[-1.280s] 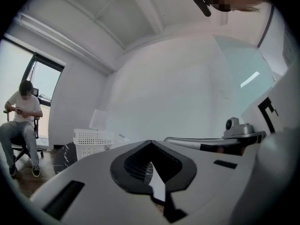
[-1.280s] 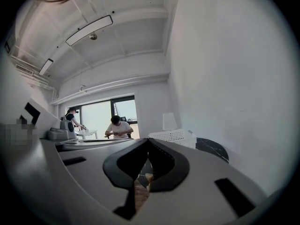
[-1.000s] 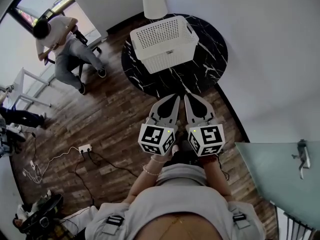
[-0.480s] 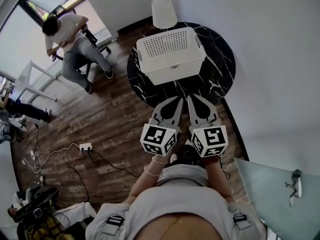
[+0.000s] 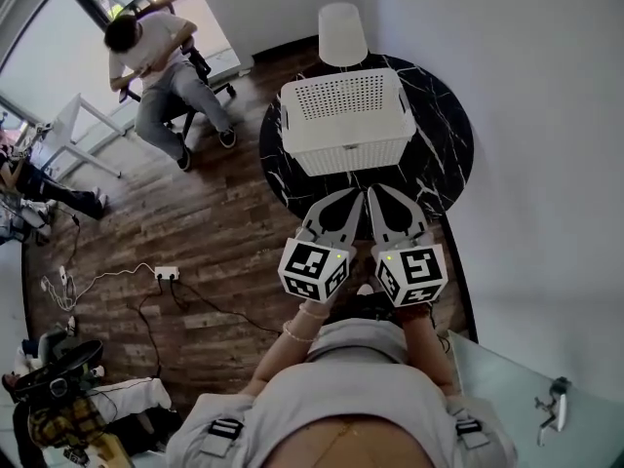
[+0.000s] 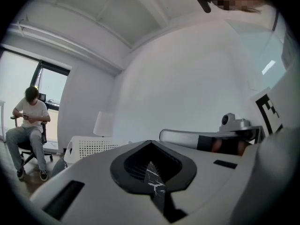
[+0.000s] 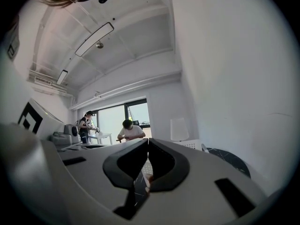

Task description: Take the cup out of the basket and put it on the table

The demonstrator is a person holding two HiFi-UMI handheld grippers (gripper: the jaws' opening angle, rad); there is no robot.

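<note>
Wide table [image 5: 444, 139] margin right of basket [image 5: 348, 115]

The basket [image 5: 346, 120] stands on the counter [image 5: 444, 154] in the upper middle of the head view, toward the counter's left side. A cone-shaped shade [image 5: 342, 34] sits just above the basket, at the counter's top edge. Below the basket, over the counter's lower rim, the left gripper [image 5: 353, 195] and right gripper [image 5: 372, 193] lie side by side, apart from the basket. A seated person [image 5: 161, 61] is at the upper left. A power strip [image 5: 166, 273] lies on the floor [image 5: 195, 222] at the left centre.
</note>
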